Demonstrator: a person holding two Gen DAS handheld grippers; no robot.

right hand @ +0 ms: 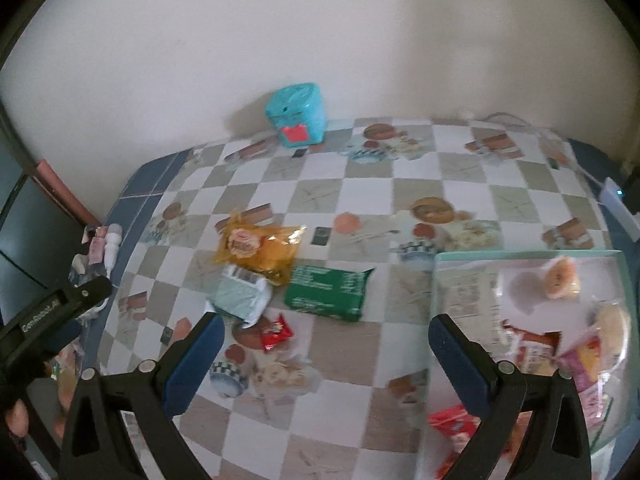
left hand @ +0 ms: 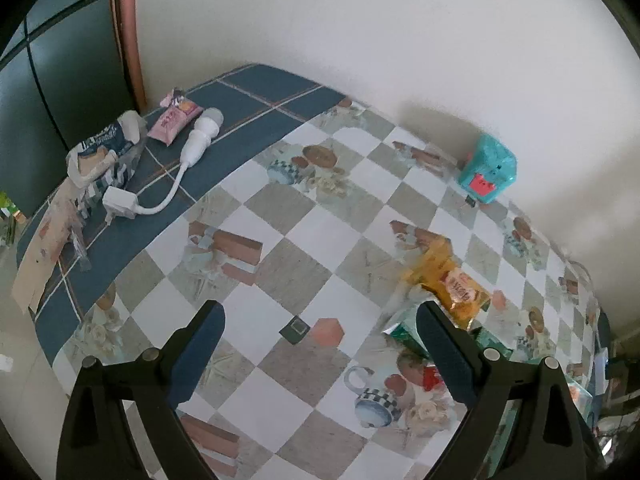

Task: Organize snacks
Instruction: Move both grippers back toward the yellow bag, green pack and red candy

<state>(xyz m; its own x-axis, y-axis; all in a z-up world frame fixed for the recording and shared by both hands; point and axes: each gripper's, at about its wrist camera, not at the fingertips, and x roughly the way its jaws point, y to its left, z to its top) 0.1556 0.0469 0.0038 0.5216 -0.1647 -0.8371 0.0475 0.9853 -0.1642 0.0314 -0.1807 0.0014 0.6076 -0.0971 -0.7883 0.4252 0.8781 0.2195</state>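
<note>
A plain pale wall [right hand: 320, 32] backs the bench [right hand: 400, 200], which wears a checkered cloth printed with cups and pastries, its far left end dark blue. A clear tray [right hand: 528, 258] at the right holds several snacks. Loose on the cloth lie a green packet [right hand: 328, 292], a yellow packet [right hand: 256, 250], a pale mint packet [right hand: 240, 296] and a small red packet [right hand: 276, 334]. A teal box [right hand: 298, 120] stands against the wall. Left tool [left hand: 320, 320] and right tool [right hand: 324, 332] both gape wide, empty.
</note>
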